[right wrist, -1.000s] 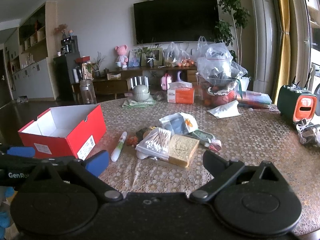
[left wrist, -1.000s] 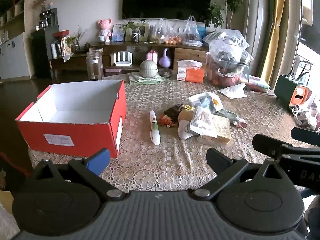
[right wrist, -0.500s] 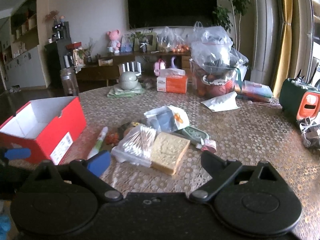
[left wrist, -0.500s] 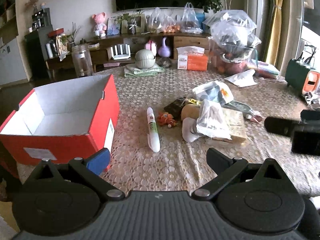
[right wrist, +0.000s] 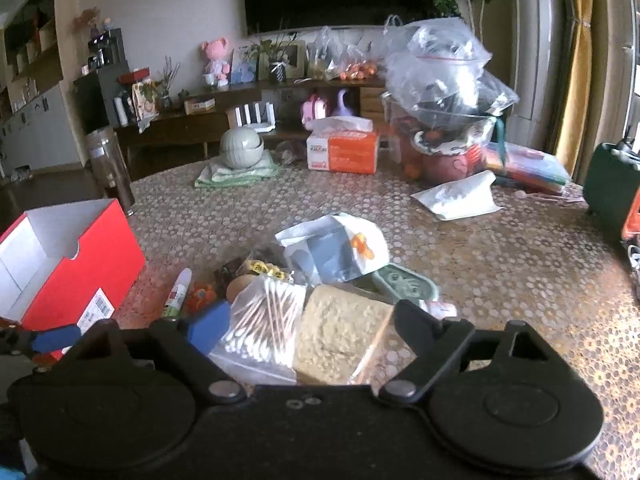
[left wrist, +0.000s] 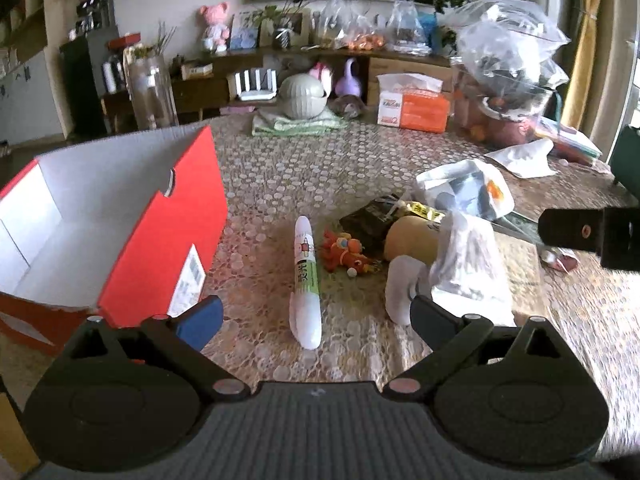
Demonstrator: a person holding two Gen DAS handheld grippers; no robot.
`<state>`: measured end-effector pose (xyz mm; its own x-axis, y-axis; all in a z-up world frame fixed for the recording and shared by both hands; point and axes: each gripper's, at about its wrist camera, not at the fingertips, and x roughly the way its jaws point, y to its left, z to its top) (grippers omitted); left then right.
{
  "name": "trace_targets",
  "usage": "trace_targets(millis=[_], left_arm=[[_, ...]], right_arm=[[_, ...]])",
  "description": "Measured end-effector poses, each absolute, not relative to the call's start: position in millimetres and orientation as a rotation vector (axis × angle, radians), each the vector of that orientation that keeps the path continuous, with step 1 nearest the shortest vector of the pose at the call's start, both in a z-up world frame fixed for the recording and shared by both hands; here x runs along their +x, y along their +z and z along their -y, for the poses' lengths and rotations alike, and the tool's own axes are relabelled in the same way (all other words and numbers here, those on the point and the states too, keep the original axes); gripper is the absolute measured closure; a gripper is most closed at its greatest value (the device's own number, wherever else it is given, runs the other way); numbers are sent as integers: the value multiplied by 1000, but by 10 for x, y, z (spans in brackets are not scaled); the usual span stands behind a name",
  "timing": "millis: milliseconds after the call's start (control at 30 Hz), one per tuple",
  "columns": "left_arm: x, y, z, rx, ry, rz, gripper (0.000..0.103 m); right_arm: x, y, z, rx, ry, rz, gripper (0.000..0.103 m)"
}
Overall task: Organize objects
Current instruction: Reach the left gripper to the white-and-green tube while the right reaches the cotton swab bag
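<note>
Now, L to R: red box (left wrist: 160,240) sits open on the table (left wrist: 360,168), left of the left tongs (left wrist: 316,316), which are released w/ a white tube (left wrist: 307,276) just ahead between them. Right tongs (right wrist: 308,320) closing, nothing pinched; cotton-swab bag (right wrist: 264,320) & sponge (right wrist: 340,332) lie between them.

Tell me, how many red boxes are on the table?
1. The red box sits open at the table's left edge, beside the white tube. The orange tissue box at the back isn't red. Bags could hide more.
</note>
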<state>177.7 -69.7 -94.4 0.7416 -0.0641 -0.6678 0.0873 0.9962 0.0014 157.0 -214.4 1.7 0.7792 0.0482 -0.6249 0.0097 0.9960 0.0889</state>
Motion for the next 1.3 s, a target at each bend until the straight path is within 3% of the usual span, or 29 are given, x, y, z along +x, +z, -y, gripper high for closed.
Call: trace_targets(millis=[133,233,367,733,800,867,1067,1300], left_arm=[[1936,-1078,696,0,-76,-774,15],[2005,-1165,682,-10,-63,-788,18],[2137,-1265,621,-42,-50,-820,38],[2378,-1407,606,-30,-48,-843,39],[2401,-1403,622,-23,-53,-841,41],[2408,-1401,636,-5,-53,-834,56],[2411,-1390,629,20,-67,-825,81],[2432,-1380,590,0,-95,-834,83]], right_arm=[[1719,-59,2061,83,29,-697,15],[1830,-131,2017,87,37,-723,17],[1945,-219,1975,98,36,-750,21],[2152,-420,1941,137,32,-809,28],[2174,-447,1953,152,30,-827,32],[2178,-467,1954,161,30,-833,35],[2176,-441,1907,159,57,-832,54],[2176,-393,1937,174,58,-833,67]])
